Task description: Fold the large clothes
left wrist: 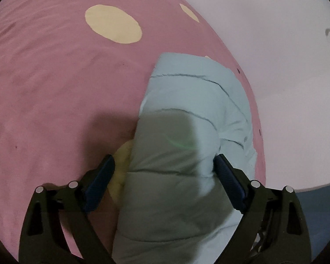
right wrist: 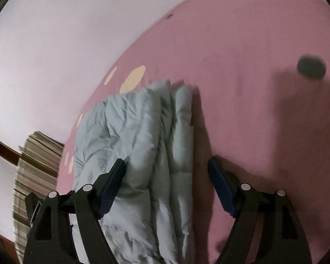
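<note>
The left gripper stands wide open, its blue pads on either side of the near end of the pale blue puffer jacket, close to the fabric but not clearly pinching it. The right gripper is just as open: its left pad rests against the jacket's bulk, while its right pad hangs over bare pink bedsheet beyond the folded edge. Neither has hold of anything.

The jacket lies on the bed as a thick, layered bundle, its stacked folds showing along one side in the right wrist view, close to the bed's edge by the wall. This looks like a late stage, either pressing the bundle flat or taking hold for a last fold.

To do it well, each gripper should bite deep enough to catch all the layers, not just the top quilted skin, since slippery padded cloth will likely spring open. Both ought to close together and lift evenly. Farther off, cream dots mark the sheet, with room to lay the fold away from the edge.
</note>
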Demonstrator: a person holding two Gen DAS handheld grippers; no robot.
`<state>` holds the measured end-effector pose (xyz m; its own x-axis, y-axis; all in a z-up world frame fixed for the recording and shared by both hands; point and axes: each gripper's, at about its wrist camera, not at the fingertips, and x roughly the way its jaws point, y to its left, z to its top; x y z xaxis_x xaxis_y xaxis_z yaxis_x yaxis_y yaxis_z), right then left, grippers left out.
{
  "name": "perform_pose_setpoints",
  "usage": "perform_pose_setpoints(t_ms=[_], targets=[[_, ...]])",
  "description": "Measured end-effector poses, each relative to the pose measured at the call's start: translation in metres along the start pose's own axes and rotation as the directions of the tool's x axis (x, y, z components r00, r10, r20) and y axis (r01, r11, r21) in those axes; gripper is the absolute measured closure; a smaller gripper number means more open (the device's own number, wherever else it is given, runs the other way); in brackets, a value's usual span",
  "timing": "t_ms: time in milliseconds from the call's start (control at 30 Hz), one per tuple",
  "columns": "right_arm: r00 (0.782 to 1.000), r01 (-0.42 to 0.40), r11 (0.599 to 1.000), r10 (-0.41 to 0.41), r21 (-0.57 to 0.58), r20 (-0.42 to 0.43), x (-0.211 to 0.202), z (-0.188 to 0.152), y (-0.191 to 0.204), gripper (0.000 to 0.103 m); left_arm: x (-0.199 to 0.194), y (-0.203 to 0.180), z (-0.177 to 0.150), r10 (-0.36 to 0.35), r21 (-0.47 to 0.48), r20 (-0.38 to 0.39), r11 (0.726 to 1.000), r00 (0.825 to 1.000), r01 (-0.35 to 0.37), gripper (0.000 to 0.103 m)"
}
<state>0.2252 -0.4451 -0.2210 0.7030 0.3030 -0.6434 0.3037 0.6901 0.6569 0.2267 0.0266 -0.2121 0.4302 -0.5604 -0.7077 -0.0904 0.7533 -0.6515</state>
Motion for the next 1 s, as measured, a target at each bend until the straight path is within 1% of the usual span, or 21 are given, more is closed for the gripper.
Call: perform_pose_setpoints(t_ms=[67,167,200,267,300,367,433,467,500,533,567,633,667,733,833,933,1000], targets=[[1.000,0.000,1.000,0.000,-0.020,0.003,-0.001,0.002,-0.002,0.027,0.003,0.000,-0.001,-0.019,-0.011,-0.008,1.000,1.000,0.019,0.010],[0.999,-0.030,0.999,0.029,-0.030,-0.029,0.001,0.003,-0.002,0.026,0.009,-0.002,-0.005,-0.052,-0.008,-0.031,0.999,0.998,0.052,0.010],[0.998,-0.048,0.998,0.047,-0.029,-0.044,0.003,0.001,-0.003,0.026,0.010,-0.004,-0.008,-0.057,-0.001,-0.036,0.998,0.998,0.057,0.013],[0.998,-0.041,0.998,0.038,-0.052,-0.047,0.002,-0.005,-0.001,0.028,0.012,-0.006,-0.011,-0.042,0.011,-0.033,0.999,0.999,0.043,0.019],[0.999,-0.033,0.997,0.031,-0.063,-0.039,0.001,-0.005,-0.002,0.029,0.013,-0.006,-0.013,-0.042,0.010,-0.027,0.999,0.999,0.043,0.023],[0.998,-0.045,0.998,0.043,-0.049,-0.039,-0.001,-0.011,-0.003,0.044,0.013,-0.006,-0.015,-0.045,0.005,-0.025,0.999,0.999,0.045,0.028],[0.996,-0.070,0.997,0.069,-0.024,-0.049,0.000,-0.014,-0.006,0.050,0.012,-0.007,-0.018,-0.043,0.006,-0.021,0.999,0.999,0.043,0.036],[0.996,-0.078,0.997,0.077,-0.023,-0.052,-0.002,-0.016,-0.007,0.054,0.013,-0.008,-0.021,-0.039,0.010,-0.018,0.999,0.999,0.040,0.038],[0.995,-0.089,0.996,0.088,-0.017,-0.057,-0.003,-0.017,-0.010,0.057,0.013,-0.009,-0.022,-0.034,0.016,-0.013,0.999,0.999,0.034,0.042],[0.993,-0.104,0.995,0.104,-0.003,-0.061,-0.005,-0.017,-0.013,0.061,0.011,-0.010,-0.025,-0.031,0.021,-0.007,0.999,0.999,0.031,0.046],[0.992,-0.113,0.994,0.113,0.005,-0.062,-0.005,-0.019,-0.013,0.065,0.009,-0.010,-0.030,-0.030,0.024,-0.002,0.999,1.000,0.030,0.048],[0.990,-0.128,0.992,0.127,0.002,-0.056,-0.008,-0.020,-0.015,0.070,0.007,-0.014,-0.035,-0.022,0.036,0.014,0.999,1.000,0.021,0.056],[0.990,-0.131,0.991,0.131,-0.003,-0.049,-0.011,-0.021,-0.015,0.072,0.004,-0.018,-0.037,-0.014,0.054,0.024,0.998,1.000,0.013,0.058],[0.991,-0.130,0.991,0.129,-0.014,-0.039,-0.010,-0.021,-0.011,0.075,-0.002,-0.028,-0.041,0.007,0.090,0.046,0.996,0.999,-0.011,0.064],[0.991,-0.134,0.990,0.133,-0.039,-0.027,-0.016,-0.019,-0.004,0.077,-0.009,-0.037,-0.035,0.032,0.116,0.081,0.992,0.996,-0.041,0.068],[0.988,-0.153,0.986,0.151,-0.071,-0.028,-0.014,-0.019,0.008,0.078,-0.020,-0.037,-0.032,0.038,0.118,0.114,0.992,0.993,-0.051,0.069],[0.985,-0.171,0.982,0.168,-0.081,-0.033,-0.010,-0.016,0.015,0.078,-0.032,-0.031,-0.029,0.041,0.113,0.134,0.992,0.990,-0.056,0.069]])
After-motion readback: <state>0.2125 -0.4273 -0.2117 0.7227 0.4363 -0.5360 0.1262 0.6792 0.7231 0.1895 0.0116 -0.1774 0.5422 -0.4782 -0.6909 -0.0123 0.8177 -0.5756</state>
